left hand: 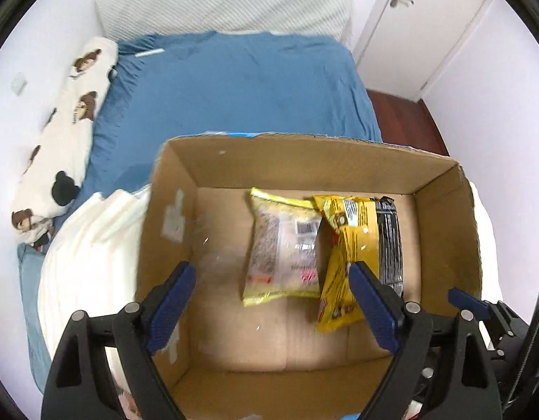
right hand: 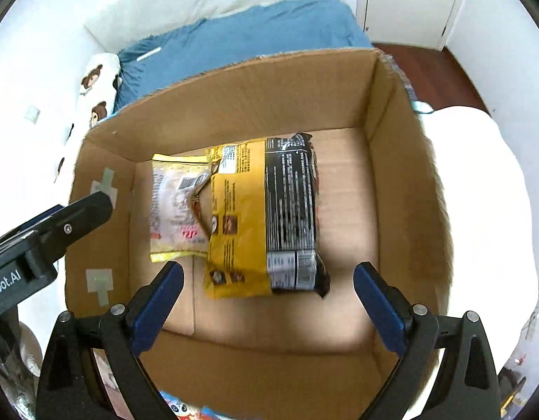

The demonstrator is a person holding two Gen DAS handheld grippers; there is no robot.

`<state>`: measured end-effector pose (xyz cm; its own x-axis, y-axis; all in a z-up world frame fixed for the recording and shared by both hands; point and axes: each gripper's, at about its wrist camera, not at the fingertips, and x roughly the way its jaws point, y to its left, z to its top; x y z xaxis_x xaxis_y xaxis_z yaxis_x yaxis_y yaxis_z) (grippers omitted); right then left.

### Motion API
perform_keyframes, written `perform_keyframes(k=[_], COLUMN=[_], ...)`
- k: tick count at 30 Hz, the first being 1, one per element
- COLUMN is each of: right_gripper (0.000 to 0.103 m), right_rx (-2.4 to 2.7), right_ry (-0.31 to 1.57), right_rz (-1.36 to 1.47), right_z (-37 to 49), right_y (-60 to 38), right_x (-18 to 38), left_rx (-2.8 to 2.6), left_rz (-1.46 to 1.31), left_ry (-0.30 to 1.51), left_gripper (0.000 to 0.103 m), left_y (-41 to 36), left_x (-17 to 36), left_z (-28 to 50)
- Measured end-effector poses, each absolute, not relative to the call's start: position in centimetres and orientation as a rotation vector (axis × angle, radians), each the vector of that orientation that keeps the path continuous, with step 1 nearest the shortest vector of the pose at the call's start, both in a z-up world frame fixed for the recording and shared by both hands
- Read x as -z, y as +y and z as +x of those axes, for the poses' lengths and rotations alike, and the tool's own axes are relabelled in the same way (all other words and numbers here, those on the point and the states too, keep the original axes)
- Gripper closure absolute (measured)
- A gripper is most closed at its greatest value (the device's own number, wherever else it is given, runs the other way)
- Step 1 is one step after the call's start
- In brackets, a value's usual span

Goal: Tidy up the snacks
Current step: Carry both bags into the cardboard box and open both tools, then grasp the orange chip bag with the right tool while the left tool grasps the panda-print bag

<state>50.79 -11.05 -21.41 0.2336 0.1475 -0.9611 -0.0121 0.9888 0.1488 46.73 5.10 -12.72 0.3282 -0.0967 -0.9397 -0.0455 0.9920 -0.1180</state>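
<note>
Left tool [left hand: 271, 297] and right tool [right hand: 267, 299]: both spread wide, holding nothing, poised above the open brown cardboard box [right hand: 402, 189] on the blue-sheeted bed [left hand: 234, 87]. Contents: pale yellow-edged snack packet [right hand: 176, 206] lying flat, yellow-and-black snack bag [right hand: 262, 217] overlapping its right edge. Advised: fetch the next snack from outside, lay it flat on the bare box floor, clear of the walls.

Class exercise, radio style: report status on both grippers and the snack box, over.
Left gripper open, empty, above the cardboard box. Right gripper open, empty. Two snack packets in box: yellow-and-black packet overlapping pale yellow packet. Nothing in the way.
</note>
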Motion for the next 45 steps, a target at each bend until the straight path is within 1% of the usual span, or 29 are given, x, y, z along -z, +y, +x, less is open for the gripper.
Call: perform_keyframes(k=[13,18,23,27,32,36,39,41,43,45], right_gripper=[0.004,0.004,0.003,0.003,0.003,0.004,0.009,0.019,0.024,0.025], right_rx=[-0.082,-0.095,-0.144,-0.157,-0.122,-0.087,-0.058,-0.03,-0.007,0.018], right_ry=[1.092,1.031,1.045,1.138,1.274,1.334,1.342,1.349,1.363,1.372], right_rz=[0.055,0.051,0.084,0.141,0.266,0.382,0.496,0.591,0.668,0.721], right_z=[40.4,36.2,31.9,28.8,27.3,27.9,28.8,29.7,30.5,31.6], right_y=[-11.5,-11.8,-12.1,-13.4,-16.6,-18.7,-19.8,-20.4,-20.7,-20.6], right_x=[13.9,11.2,10.4,12.8,18.2,21.7,23.7,25.3,26.8,28.3], left_rx=[-0.018,-0.02,-0.021,-0.044,-0.088,-0.113,-0.119,-0.128,-0.13,-0.135], left_rz=[-0.07,-0.082,-0.12,-0.141,-0.23,-0.327,-0.393,-0.389,-0.378,-0.37], left_ry=[1.057,1.039,1.07,1.131,1.289,1.409,1.454,1.469,1.484,1.502], left_gripper=[0.013,0.013,0.013,0.013,0.013,0.013,0.013,0.013,0.013,0.013], left_y=[5.6,5.8,6.2,6.5,7.5,8.1,8.1,7.7,7.2,6.7], left_x=[7.1,5.9,6.4,8.5,14.8,19.9,22.3,23.5,24.4,25.3], left_z=[34.7,30.7,26.6,23.4,20.7,20.4,20.9,21.5,22.2,22.8])
